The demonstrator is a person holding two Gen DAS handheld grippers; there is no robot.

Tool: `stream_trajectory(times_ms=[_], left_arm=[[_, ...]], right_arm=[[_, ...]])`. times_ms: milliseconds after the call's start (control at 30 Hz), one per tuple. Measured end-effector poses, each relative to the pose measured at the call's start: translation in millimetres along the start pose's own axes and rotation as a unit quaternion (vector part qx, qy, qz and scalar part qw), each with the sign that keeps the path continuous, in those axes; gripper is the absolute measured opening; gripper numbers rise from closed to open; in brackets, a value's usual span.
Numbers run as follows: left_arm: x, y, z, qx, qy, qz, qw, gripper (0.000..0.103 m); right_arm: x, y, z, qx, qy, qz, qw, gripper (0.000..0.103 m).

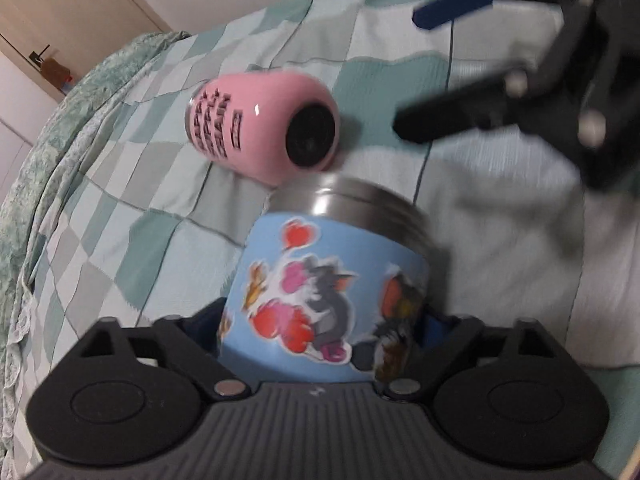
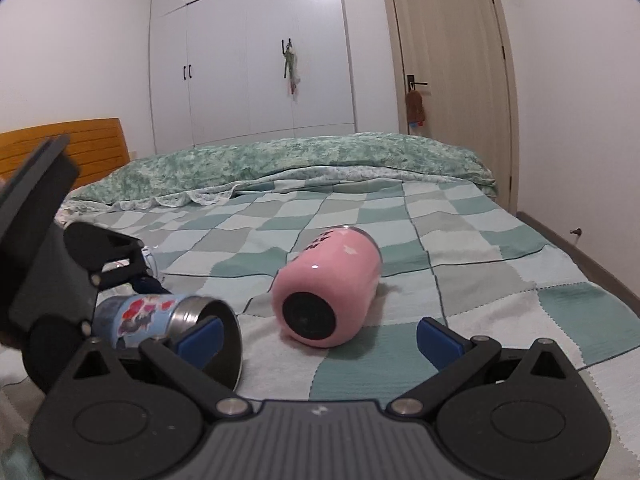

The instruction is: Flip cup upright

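1. Blue cup (image 1: 332, 292) (cartoon stickers) is tilted on its side, pinched by the left gripper (image 1: 324, 328).
2. Right gripper (image 2: 320, 336) is spread wide.
3. Pink cup (image 2: 326, 290) lies on the bed (image 2: 500, 264).

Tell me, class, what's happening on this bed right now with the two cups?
The left gripper is shut on the blue cartoon cup, gripping its body with the steel rim pointing away, roughly on its side rather than upright. The pink cup lies on its side on the checked bedspread, dark base toward the cameras, untouched. The right gripper is open and empty, facing the pink cup.
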State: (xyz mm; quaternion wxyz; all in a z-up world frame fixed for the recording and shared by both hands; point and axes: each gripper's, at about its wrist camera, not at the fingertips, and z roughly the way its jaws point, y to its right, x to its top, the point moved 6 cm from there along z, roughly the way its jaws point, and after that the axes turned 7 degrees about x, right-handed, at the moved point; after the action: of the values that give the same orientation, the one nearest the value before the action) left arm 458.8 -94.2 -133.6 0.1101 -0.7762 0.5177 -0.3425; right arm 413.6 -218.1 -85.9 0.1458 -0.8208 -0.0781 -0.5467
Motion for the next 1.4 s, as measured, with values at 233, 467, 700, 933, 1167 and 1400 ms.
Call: stream_trajectory(times_ms=[233,467,700,933,1167,1400], left_arm=[[5,17,-49,0.025,-0.005,0.018,0.9995,0.084],[15,54,-112,0.068,-0.018,0.041,0.9967,0.084],[-22,68,-140,0.103,-0.111,0.055,0.9869,0.084],[-5,82,-91,0.069,-0.107,0.052,0.9905,0.085],[24,92,-53,0.022,-0.063,0.01,0.9977,0.086],[21,86,-95,0.068,-0.011,-0.023,0.9973,0.103]], right_arm=[[11,-7,-37,0.005,0.036,-0.002,0.999,0.103],[12,-14,-89,0.027,0.061,0.009,0.998,0.103],[8,-23,-113,0.059,0.069,0.013,0.996,0.103],[-5,-10,-124,0.036,0.063,0.015,0.997,0.103],[-24,29,-115,-0.018,0.025,0.027,0.999,0.103],[-20,11,-110,-0.008,0.022,0.01,1.0,0.103]])
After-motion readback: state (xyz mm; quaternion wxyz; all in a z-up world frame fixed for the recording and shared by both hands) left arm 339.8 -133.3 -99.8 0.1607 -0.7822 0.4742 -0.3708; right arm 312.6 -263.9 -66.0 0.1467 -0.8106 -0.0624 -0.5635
